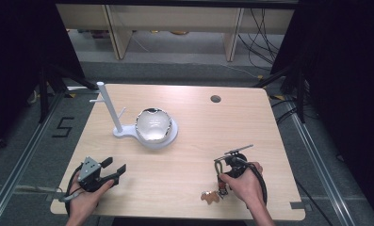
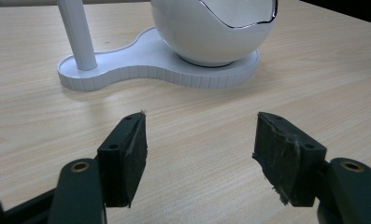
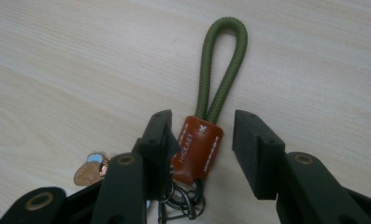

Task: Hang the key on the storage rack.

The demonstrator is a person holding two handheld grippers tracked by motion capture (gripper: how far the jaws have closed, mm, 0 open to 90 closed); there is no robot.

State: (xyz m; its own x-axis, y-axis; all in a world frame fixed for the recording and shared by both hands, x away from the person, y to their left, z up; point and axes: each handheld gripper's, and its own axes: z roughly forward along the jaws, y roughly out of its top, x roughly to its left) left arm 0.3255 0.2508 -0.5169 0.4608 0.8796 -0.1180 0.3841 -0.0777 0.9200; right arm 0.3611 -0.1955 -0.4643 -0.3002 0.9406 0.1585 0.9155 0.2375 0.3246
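A keychain [image 1: 221,185] lies near the table's front right: an olive cord loop [image 3: 223,70], a brown leather tab [image 3: 197,147], metal rings [image 3: 183,198] and a small charm [image 3: 89,171]. My right gripper [image 3: 204,123] points down at it and is open, with one jaw on each side of the leather tab. The left jaw is close against the tab and the right jaw stands apart. In the high view the right gripper [image 1: 223,181] sits over the keychain. My left gripper [image 1: 116,165] rests open at the front left, holding nothing, and faces a white stand [image 2: 150,70].
The white stand has an upright pole with pegs [image 1: 107,106] and a base carrying a white, chrome-rimmed bowl [image 1: 153,125], left of the table's middle. A cable hole [image 1: 215,99] sits at the back right. Bare wood lies between the left gripper [image 2: 201,128] and the stand.
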